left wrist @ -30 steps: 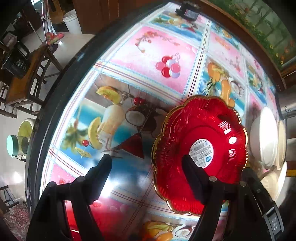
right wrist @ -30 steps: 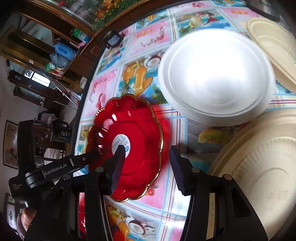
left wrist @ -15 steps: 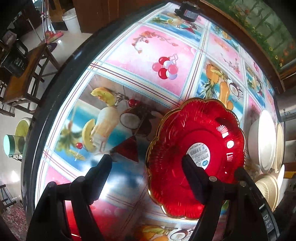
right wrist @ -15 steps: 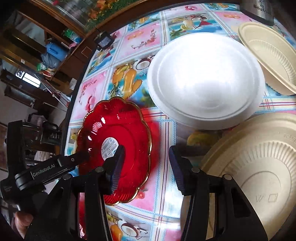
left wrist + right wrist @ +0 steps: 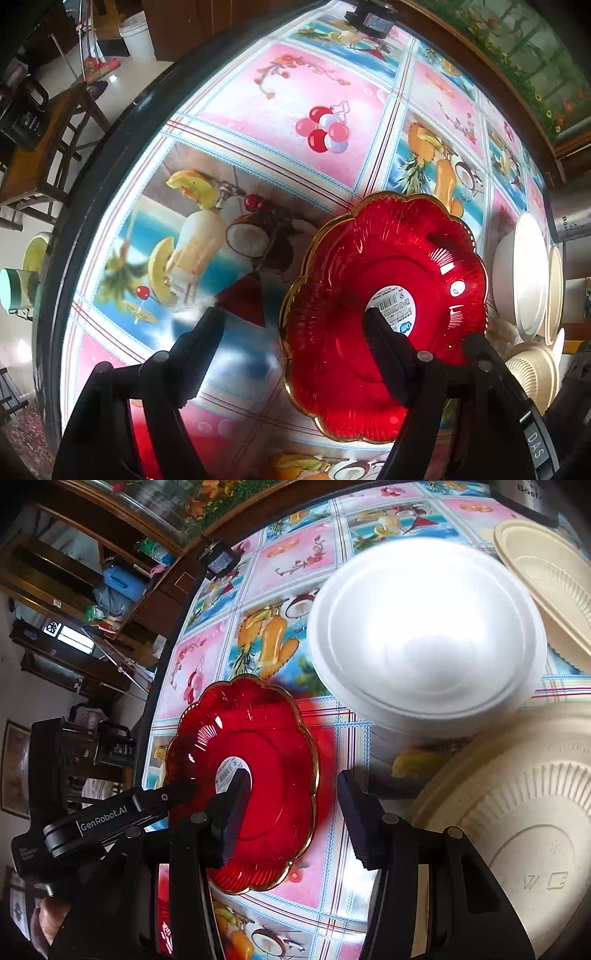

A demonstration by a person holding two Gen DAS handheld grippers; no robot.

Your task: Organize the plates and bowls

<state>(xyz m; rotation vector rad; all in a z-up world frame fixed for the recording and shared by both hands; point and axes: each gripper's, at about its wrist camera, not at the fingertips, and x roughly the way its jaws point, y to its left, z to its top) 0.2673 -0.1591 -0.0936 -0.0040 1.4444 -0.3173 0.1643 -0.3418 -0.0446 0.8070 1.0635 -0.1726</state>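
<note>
Across the whole frame spreads the fruit-print tablecloth (image 5: 280, 96), and low on the right of the left wrist view lies the red plate (image 5: 388, 295), flat and roughly round. Both grippers hang open and empty above it: the left gripper (image 5: 295, 328) straddles its left rim, the right gripper (image 5: 291, 794) its right rim, seemingly nearer.

Right gripper (image 5: 295, 805) jaws apart, straddling gold rim of red scalloped plate (image 5: 273, 746); contact unclear. Left gripper (image 5: 177, 794) tip over plate's left edge. White foam bowl (image 5: 424, 635) inverted beyond; beige plates (image 5: 517, 812) right.
</note>
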